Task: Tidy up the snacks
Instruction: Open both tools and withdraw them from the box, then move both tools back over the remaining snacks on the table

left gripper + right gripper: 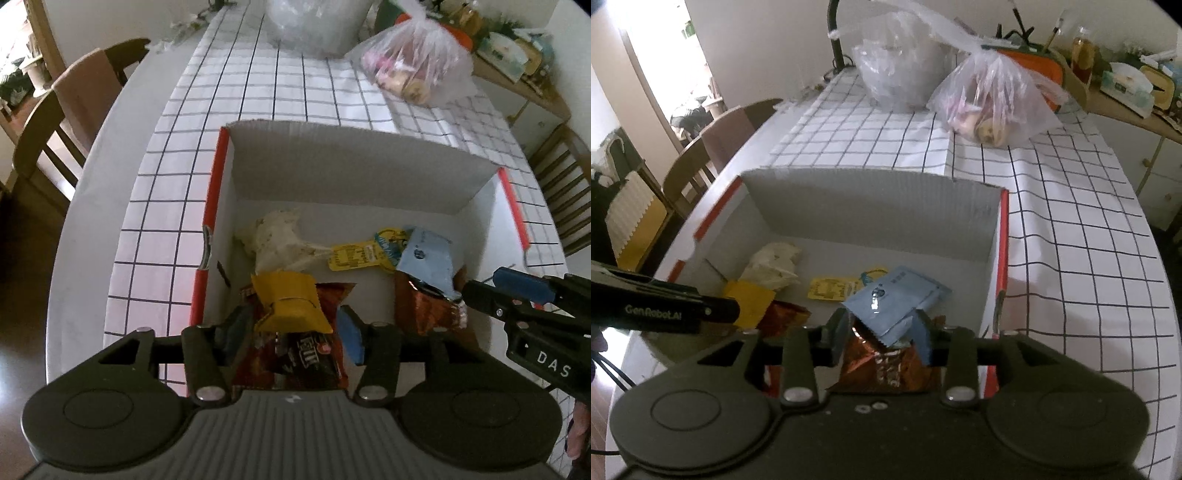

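A wooden chair (55,122) stands beside the checked tablecloth (295,92); cluttered shelf (1126,88) behind.

**Dim room, bright doorway, bendy edges**

Both my cameras show a rather dim room. In the right wrist view, strong daylight pours in from a doorway (665,55) at the top left and washes it out white. The checked tablecloth (258,96) glows pale and a bit pink on the left side. Inside the cardboard box (332,166) the walls look grey with shadow. Shiny wrappers catch small glints. The corners go black and straight lines curve. Far shelves look soft and fuzzy.
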`<action>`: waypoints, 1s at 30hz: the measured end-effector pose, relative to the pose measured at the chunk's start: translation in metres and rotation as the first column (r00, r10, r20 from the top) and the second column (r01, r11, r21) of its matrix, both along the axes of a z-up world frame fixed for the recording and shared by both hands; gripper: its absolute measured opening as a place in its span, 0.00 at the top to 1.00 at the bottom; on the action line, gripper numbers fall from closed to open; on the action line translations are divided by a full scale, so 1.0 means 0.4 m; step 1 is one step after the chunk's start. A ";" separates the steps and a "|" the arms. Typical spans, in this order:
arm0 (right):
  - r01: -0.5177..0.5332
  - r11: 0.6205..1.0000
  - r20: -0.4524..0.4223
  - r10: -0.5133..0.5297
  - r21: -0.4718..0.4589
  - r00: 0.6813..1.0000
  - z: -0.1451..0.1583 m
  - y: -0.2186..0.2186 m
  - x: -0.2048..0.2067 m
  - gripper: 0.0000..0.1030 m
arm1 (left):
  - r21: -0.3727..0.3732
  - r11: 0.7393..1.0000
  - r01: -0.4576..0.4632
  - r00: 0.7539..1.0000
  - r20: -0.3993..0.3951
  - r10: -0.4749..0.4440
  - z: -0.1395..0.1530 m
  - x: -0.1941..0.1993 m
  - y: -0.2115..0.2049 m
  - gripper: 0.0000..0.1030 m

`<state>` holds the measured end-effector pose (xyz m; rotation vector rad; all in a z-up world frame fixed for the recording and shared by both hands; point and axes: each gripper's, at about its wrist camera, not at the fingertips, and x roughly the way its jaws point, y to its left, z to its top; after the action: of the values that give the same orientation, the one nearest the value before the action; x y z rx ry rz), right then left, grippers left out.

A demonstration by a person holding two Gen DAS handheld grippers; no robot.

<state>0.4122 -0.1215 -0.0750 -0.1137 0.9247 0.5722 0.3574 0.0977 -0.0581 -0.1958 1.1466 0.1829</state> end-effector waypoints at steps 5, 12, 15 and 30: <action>0.005 0.999 0.038 -0.007 0.033 0.999 0.044 -0.019 -0.050 0.50 | -0.009 1.000 0.011 0.998 0.065 -0.010 0.044 -0.055 -0.009 0.41; 0.015 0.998 0.091 -0.020 0.063 0.996 0.099 -0.043 -0.124 0.32 | -0.008 1.000 0.018 0.988 0.152 -0.016 0.104 -0.136 -0.023 0.35; 0.009 0.997 0.117 -0.018 0.079 0.993 0.123 -0.054 -0.158 0.24 | -0.004 1.000 0.019 0.983 0.181 -0.018 0.128 -0.169 -0.026 0.34; 0.000 0.989 0.182 -0.027 0.145 0.983 0.173 -0.133 -0.323 0.02 | -0.043 0.997 0.071 0.961 0.272 -0.057 0.176 -0.342 -0.051 0.15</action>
<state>0.2828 -0.1745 -0.0057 -0.0289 0.7025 0.6040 0.2205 0.0772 0.0124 -0.2229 0.8844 0.0657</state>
